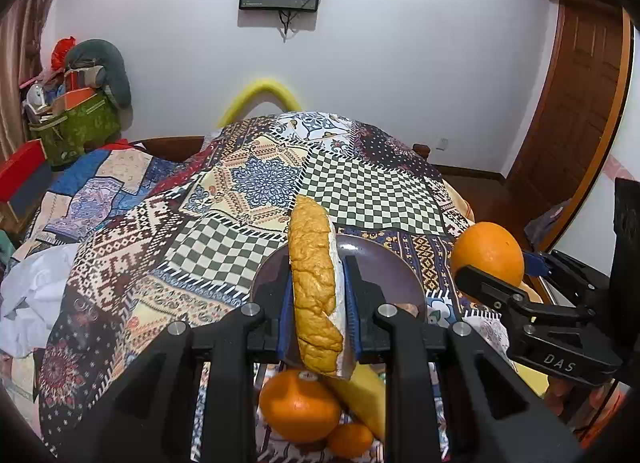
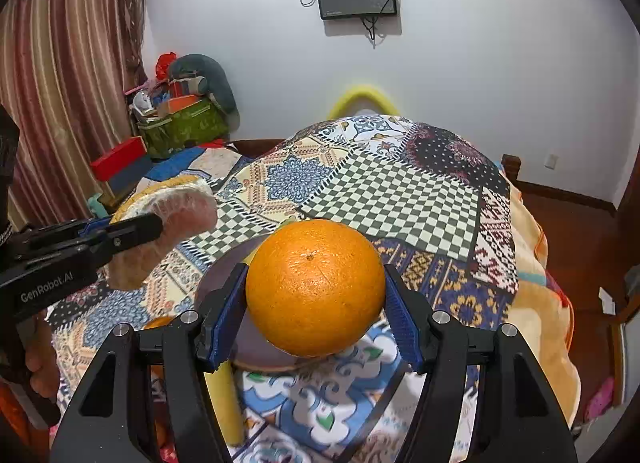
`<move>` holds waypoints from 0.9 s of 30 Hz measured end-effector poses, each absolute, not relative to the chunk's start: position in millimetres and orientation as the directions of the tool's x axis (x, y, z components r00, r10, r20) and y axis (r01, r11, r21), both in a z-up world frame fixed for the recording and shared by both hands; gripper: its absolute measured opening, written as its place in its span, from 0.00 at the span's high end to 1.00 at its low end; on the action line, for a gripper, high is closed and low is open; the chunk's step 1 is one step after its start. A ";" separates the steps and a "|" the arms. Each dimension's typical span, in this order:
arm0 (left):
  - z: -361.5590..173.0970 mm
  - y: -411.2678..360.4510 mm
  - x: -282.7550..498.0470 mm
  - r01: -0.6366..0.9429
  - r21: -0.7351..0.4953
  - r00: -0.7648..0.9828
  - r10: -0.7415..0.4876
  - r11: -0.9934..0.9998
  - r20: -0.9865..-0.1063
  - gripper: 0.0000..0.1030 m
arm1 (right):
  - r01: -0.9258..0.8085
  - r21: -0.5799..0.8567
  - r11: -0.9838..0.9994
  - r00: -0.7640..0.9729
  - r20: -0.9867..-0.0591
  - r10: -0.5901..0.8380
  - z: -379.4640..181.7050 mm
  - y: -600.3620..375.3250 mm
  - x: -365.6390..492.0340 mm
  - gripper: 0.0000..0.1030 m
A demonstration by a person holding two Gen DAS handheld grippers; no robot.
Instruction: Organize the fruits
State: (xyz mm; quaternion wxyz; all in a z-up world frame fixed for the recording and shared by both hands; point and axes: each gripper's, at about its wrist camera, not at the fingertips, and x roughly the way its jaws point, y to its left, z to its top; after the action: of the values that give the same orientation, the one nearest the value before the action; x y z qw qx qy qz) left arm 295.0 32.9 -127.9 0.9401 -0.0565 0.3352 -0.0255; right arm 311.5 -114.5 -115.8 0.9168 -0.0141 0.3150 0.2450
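My left gripper [image 1: 318, 303] is shut on a pomelo wedge [image 1: 314, 275] with yellow rind and white pith, held upright above a dark brown plate [image 1: 392, 267]. From the right wrist the wedge [image 2: 180, 211] shows pink flesh under clear film, with the left gripper [image 2: 152, 219] at the left edge. My right gripper [image 2: 316, 303] is shut on a large orange [image 2: 316, 287], lifted over the plate [image 2: 218, 269]. In the left wrist view that orange [image 1: 488, 251] and the right gripper [image 1: 500, 267] are at the right.
Under the left gripper lie an orange [image 1: 298, 407], a smaller orange [image 1: 350, 439] and a banana [image 1: 364, 391] on the patchwork cloth [image 1: 256, 183]. A green box of clutter [image 1: 76, 127] and a red box [image 1: 20, 171] stand at the back left. A hand [image 2: 40, 359] shows at lower left.
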 end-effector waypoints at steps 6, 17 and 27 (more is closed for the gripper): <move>-135.8 28.2 319.7 0.023 -0.113 0.761 -0.091 0.993 -0.643 0.78 | -0.456 0.121 0.882 0.679 -0.593 0.432 -122.6 -110.5 334.0 0.40; -160.1 20.3 362.6 0.070 -0.123 0.701 -0.137 0.990 -0.700 0.78 | -0.459 0.091 0.884 0.644 -0.651 0.401 -150.0 -102.0 365.4 0.40; -177.7 13.1 383.5 0.092 -0.108 0.651 -0.142 0.990 -0.745 0.78 | -0.490 0.108 0.865 0.572 -0.708 0.413 -173.4 -88.6 388.3 0.40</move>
State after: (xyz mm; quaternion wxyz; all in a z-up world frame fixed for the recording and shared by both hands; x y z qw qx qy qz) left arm 383.5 13.1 -177.7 0.9082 -0.0304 0.4125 -0.0643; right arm 388.3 -88.6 -173.4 0.8852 -0.0501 0.3857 0.2551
